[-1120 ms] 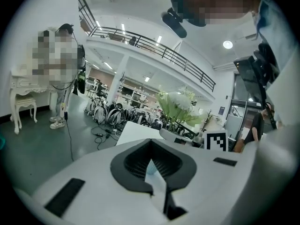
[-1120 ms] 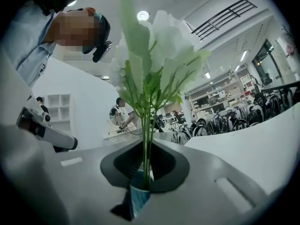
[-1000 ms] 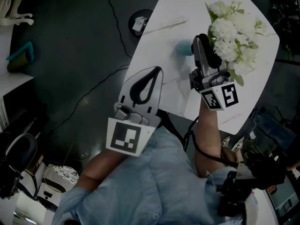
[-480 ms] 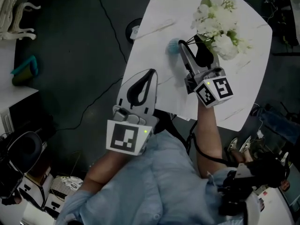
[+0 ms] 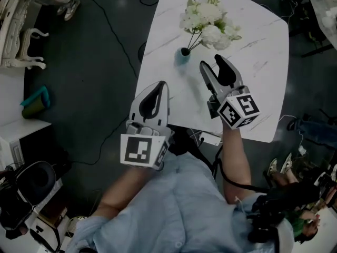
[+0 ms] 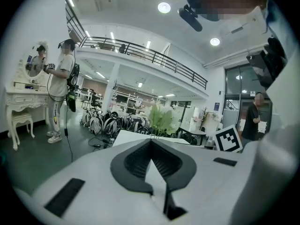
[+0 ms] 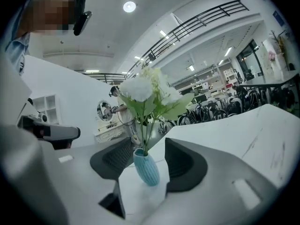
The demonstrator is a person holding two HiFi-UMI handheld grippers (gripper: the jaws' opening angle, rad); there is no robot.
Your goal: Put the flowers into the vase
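A small teal ribbed vase (image 5: 183, 55) stands on the white marble table (image 5: 253, 46) with the white flowers (image 5: 208, 21) in it, their stems leaning to the right. My right gripper (image 5: 213, 67) sits just short of the vase, its jaws opening and empty. In the right gripper view the vase (image 7: 146, 166) and flowers (image 7: 147, 90) stand beyond the gap of that gripper (image 7: 149, 146), untouched. My left gripper (image 5: 152, 91) hovers at the table's near left edge, shut, its tips meeting with nothing held. In the left gripper view, that gripper (image 6: 151, 140) points toward the table.
Dark floor with a black cable (image 5: 110, 36) lies left of the table. A white dressing table and chair (image 5: 16, 41) stand at far left, near a teal object (image 5: 34, 100). A person (image 6: 61, 88) stands by a mirror in the left gripper view.
My right gripper opened, let go of the flower stems and drew back from the vase toward me. The flowers stay standing in the vase. The left gripper rose slightly.
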